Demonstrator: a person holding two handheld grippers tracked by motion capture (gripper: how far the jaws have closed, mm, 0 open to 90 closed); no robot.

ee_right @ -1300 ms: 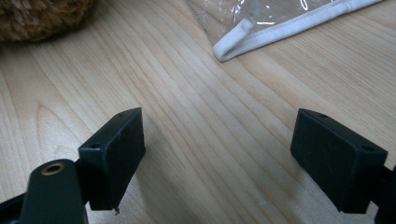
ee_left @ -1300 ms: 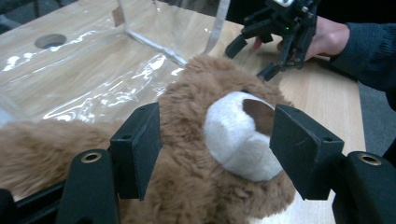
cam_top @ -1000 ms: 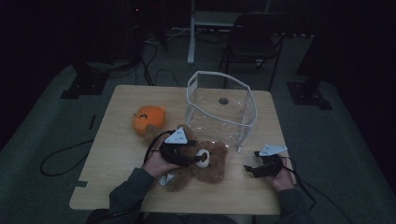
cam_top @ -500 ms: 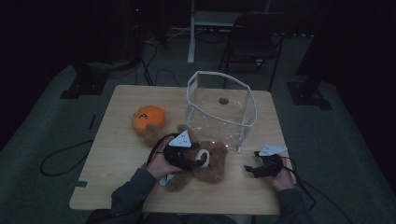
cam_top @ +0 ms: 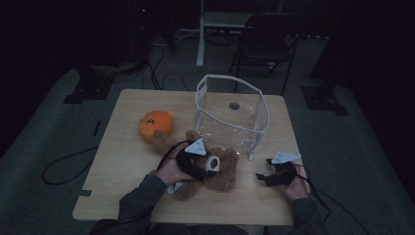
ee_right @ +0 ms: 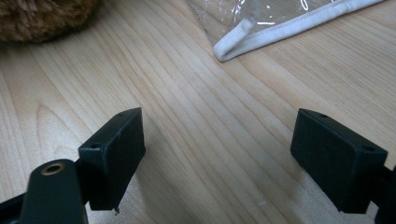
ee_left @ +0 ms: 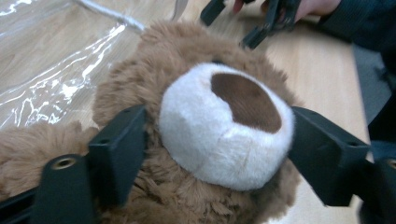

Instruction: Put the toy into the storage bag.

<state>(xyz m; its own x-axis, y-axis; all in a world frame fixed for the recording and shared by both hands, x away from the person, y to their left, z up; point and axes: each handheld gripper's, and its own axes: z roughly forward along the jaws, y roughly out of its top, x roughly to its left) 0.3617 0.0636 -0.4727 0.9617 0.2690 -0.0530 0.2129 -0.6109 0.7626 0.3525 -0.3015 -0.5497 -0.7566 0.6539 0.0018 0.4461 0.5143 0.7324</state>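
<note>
Since a second ago the left tongs (ee_left: 219, 140) have slid along the brown plush teddy bear (cam_top: 215, 169) to its white muzzle, their jaws just opening, flanking it loosely. The right tongs (ee_right: 224, 149) gape, holding nothing. The bear lies on the light wooden table (cam_top: 127, 147) (beside a clear plastic bag (cam_top: 230, 115)); dark room, grey floor.

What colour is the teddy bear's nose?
Dark brown nose on a white muzzle; clearest in the left gripper view.
</note>
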